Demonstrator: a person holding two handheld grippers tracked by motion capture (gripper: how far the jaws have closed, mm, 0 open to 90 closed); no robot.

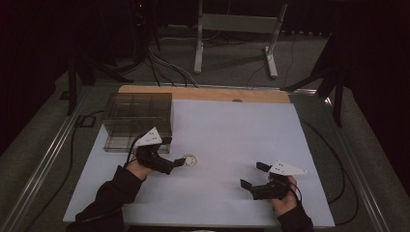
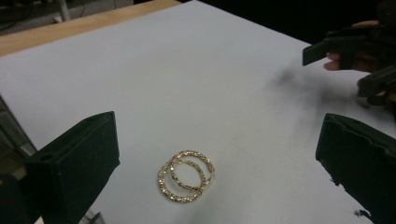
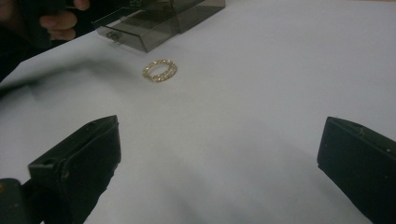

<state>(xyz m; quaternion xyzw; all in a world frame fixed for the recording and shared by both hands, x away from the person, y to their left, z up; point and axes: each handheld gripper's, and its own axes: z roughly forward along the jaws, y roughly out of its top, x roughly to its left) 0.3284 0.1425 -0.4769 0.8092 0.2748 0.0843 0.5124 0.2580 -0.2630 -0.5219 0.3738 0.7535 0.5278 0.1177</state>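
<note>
Two gold hoop rings (image 2: 187,176) lie overlapped flat on the white table sheet (image 1: 232,130), seen small in the high view (image 1: 190,160) and farther off in the right gripper view (image 3: 159,70). My left gripper (image 1: 178,153) hovers just left of the rings, jaws wide open around empty space, the rings lying between and ahead of them. My right gripper (image 1: 251,175) rests near the front right of the sheet, open and holding nothing, well away from the rings. The right gripper's jaws also appear at the far right in the left gripper view (image 2: 348,65).
A smoky transparent compartment box (image 1: 138,116) stands at the back left of the sheet, its small drawer (image 3: 135,28) pulled out toward the rings. A wooden strip (image 1: 203,93) borders the far edge. Cables (image 1: 338,174) trail on the grey floor around the table.
</note>
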